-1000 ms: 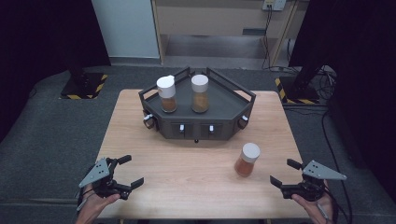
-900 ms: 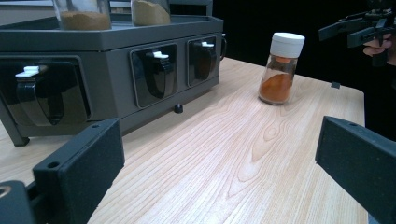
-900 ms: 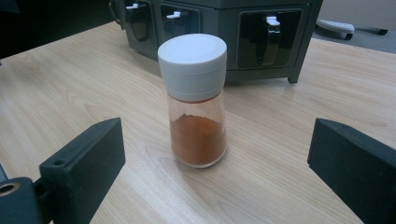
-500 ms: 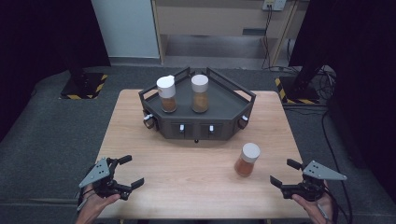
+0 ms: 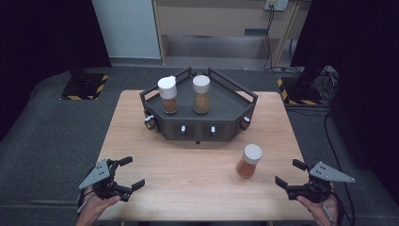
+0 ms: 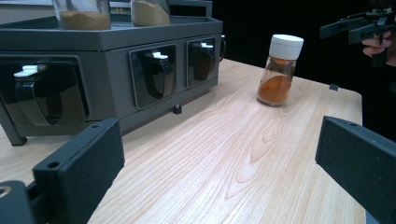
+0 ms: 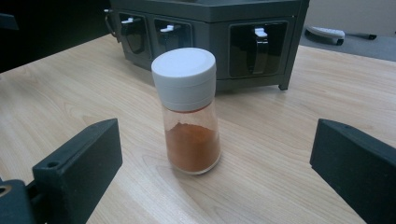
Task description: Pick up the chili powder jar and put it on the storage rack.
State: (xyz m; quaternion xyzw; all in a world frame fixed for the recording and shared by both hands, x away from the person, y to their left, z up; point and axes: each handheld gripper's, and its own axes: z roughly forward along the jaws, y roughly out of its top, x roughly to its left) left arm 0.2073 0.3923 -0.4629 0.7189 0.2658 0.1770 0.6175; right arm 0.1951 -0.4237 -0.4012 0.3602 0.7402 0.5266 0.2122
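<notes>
Looking down from the high view, my right gripper (image 5: 289, 175) has just spread its jaws wider, nothing between them, ready for the spice jar (image 5: 248, 161) standing on the bench (image 5: 188, 188); otherwise nothing differs from before. In the left gripper view, my left gripper (image 6: 219, 158) gapes empty. In the right gripper view, the jar stands just ahead.
</notes>
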